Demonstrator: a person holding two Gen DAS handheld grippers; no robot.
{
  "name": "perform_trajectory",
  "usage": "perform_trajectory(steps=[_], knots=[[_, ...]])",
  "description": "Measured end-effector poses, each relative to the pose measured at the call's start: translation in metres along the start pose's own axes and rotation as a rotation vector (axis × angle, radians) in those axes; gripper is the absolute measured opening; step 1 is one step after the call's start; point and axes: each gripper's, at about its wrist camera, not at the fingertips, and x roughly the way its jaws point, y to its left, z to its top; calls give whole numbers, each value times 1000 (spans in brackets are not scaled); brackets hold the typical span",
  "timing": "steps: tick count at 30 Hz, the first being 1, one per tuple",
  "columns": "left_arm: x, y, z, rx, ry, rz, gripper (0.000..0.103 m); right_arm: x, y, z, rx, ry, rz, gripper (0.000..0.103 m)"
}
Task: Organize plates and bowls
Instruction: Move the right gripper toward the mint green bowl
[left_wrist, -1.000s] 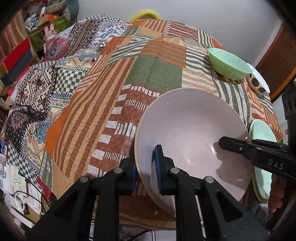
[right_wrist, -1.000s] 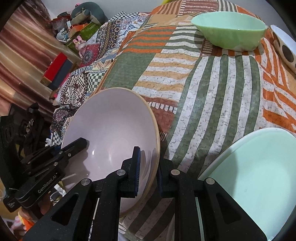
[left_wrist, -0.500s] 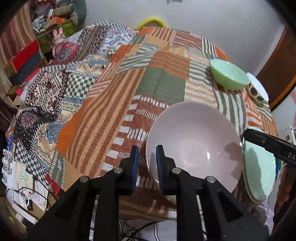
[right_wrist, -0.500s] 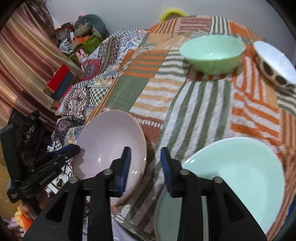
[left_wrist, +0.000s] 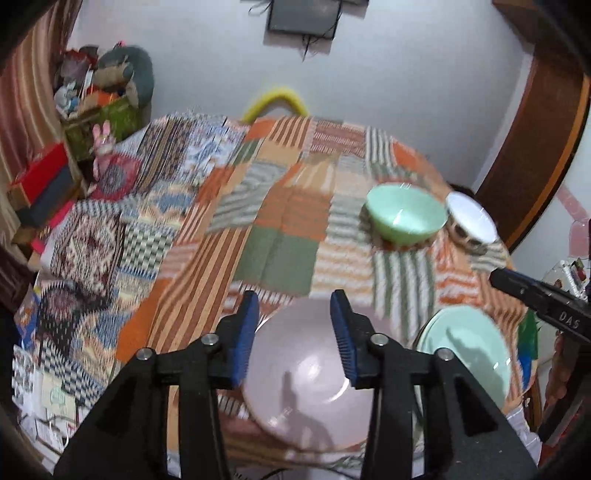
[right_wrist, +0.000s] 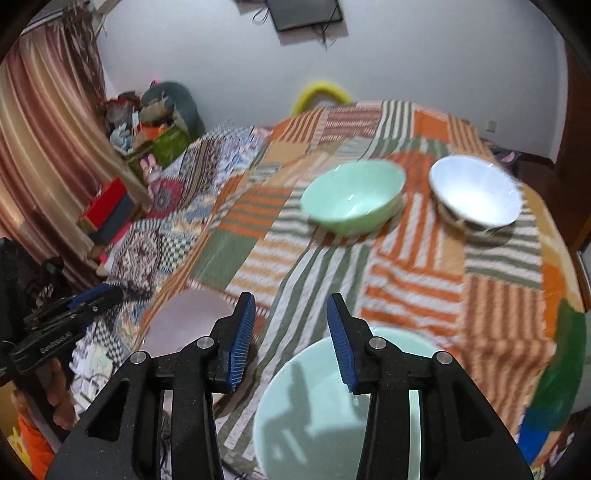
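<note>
A pink plate (left_wrist: 303, 369) lies flat on the patchwork tablecloth (left_wrist: 280, 258) near the front edge. Beside it on the right lies a mint plate (left_wrist: 465, 347). My left gripper (left_wrist: 294, 314) hovers above the pink plate, its jaws opening, with nothing between the pads. My right gripper (right_wrist: 290, 317) hangs over the gap between the pink plate (right_wrist: 184, 317) and the mint plate (right_wrist: 332, 406), jaws also opening and empty. At the far right stand a green bowl (right_wrist: 352, 195) and a white bowl with dark spots (right_wrist: 476, 192), side by side.
The round table (right_wrist: 498, 314) drops off close at the front and right. A yellow chair back (left_wrist: 275, 98) shows behind it. To the left lie a patterned blanket (left_wrist: 92, 236) and boxes of clutter (left_wrist: 99, 110). A wooden door frame (left_wrist: 535, 155) stands at the right.
Both grippers let go of the pink plate's rim, opened and rose away from the table. The plate now rests flat on the cloth beside the mint plate.
</note>
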Motion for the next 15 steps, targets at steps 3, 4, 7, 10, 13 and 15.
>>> perform_trajectory(steps=[3,4,7,10,13,15], knots=[[-4,-15,17,24,-41,-21,46,-12,-12,9,11,-36,-17,38],[-4,-21,23,33,-52,-29,47,-15,-15,13,16,-49,-25,38],[-1,-37,39,62,-71,-48,51,-21,-26,22,29,-77,-44,41],[6,-52,51,89,-83,-60,57,-26,-35,31,43,-107,-59,52],[18,-63,62,104,-77,-70,60,-28,-43,40,55,-135,-71,57],[28,-68,69,105,-67,-75,64,-27,-46,43,58,-140,-77,57]])
